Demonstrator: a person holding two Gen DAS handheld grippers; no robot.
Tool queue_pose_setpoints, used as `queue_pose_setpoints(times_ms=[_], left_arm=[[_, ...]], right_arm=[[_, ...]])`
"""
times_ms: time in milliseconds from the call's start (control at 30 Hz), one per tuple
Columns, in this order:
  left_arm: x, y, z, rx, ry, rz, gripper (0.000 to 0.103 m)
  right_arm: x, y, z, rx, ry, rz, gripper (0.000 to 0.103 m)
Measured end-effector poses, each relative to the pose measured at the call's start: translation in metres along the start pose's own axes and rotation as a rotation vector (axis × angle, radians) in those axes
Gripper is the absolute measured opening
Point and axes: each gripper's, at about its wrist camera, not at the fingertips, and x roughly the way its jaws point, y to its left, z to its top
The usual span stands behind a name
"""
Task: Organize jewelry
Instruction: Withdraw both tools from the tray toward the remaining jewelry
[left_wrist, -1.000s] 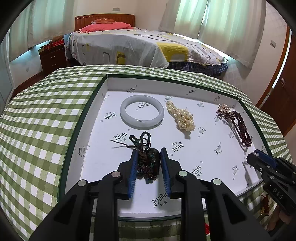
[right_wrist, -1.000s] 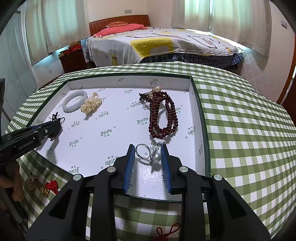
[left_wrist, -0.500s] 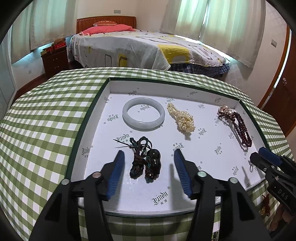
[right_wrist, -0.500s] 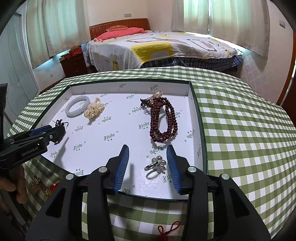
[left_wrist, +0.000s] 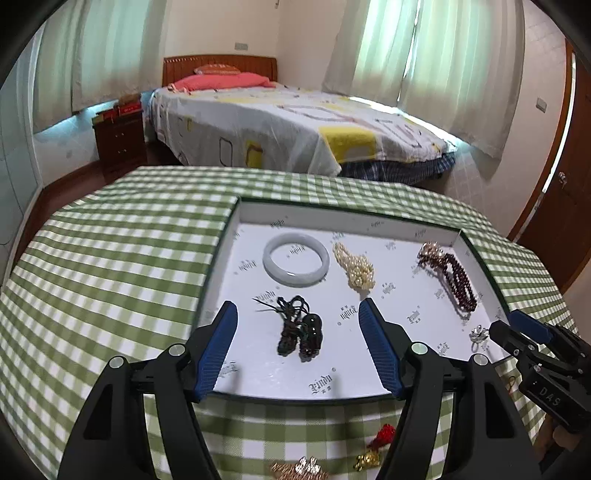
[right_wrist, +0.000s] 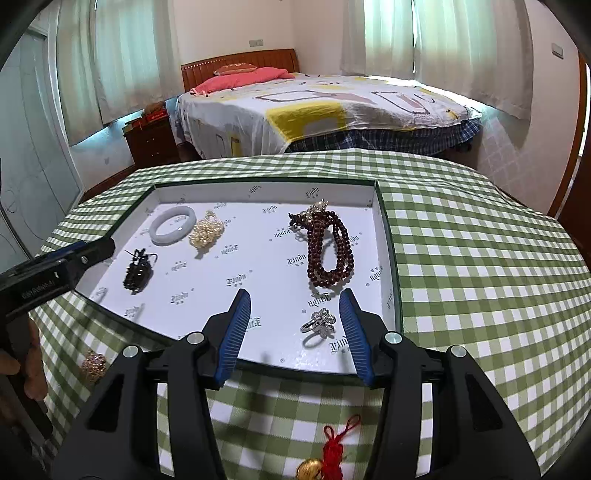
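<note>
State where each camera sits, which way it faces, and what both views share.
Left wrist: on the left gripper, looking forward over the white tray toward the bed; its open blue fingers frame the dark cord pendant.
Right wrist: on the right gripper, facing likewise; open fingers beside the silver ring.
Shared: tray, jade bangle, pearl strand, red bead necklace, each other's gripper.

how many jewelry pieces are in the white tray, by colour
white: 1, jade bangle
cream: 1, pearl strand
dark red: 1, bead necklace
dark green/black: 1, corded pendant
silver: 1, ring
total: 5 in the tray
</note>
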Motion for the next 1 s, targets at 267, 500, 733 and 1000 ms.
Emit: queue_pose_setpoints(times_ms=[267, 500, 733, 1000], left_arm=[[-0.034, -0.001, -0.014, 0.014, -0.031, 0.003, 0.066], [-0.050, -0.002, -0.036, -0.001, -0.015, 0.001, 0.066], [-0.062, -0.004, -0.062, 0.016, 0.006, 0.016, 0.066], [-0.069, 0.005, -0.083, 0.005, 0.035, 0.032, 0.066]], right_arm=[[-0.026, 0.006, -0.012, -0.004, -0.016, 0.009, 0.049], [-0.047, 0.008, -0.035, -0.002, -0.003, 0.011, 0.049], [-0.058, 0.002, -0.060, 0.012, 0.019, 0.002, 0.049], [-0.059, 0.013, -0.075, 0.003, 0.037, 0.015, 0.049]])
